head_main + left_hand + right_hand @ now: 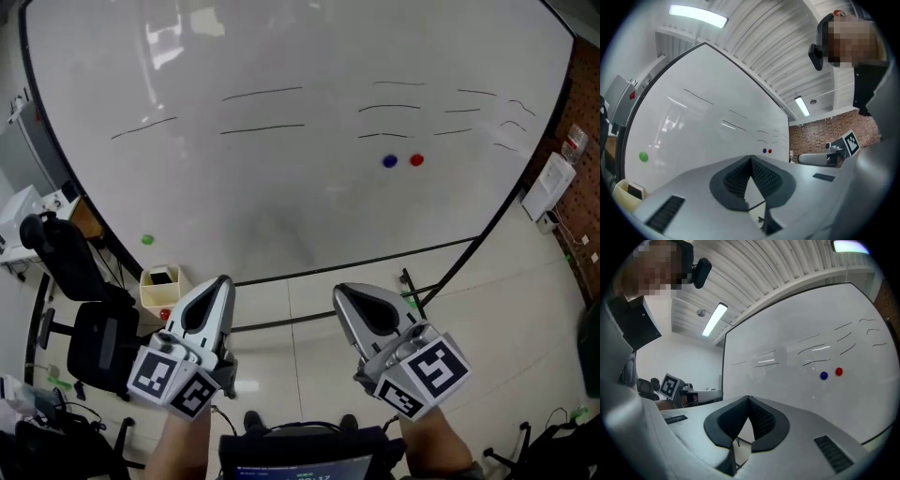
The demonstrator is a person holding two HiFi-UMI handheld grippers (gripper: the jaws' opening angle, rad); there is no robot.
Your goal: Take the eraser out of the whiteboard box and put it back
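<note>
The left hand-held gripper [222,282] is closed, its ribbed dark pads meeting at the tips with nothing between them. The right hand-held gripper [343,292] is closed and empty in the same way. The two are held side by side, well apart from each other, both pointing toward the large white whiteboard [281,197], which bears thin black pen strokes.

The small cream open-topped whiteboard box [150,292] sits at the board's lower left edge, just below a round green magnet [147,240]. The dark rectangular eraser [161,276] lies inside the box. The left hand-held gripper is near the box, to its right in the head view, and does not touch it.

A round blue magnet [390,161] and a round red magnet [416,160] sit close together on the right part of the board. A black office chair [80,300] stands left of the box.
</note>
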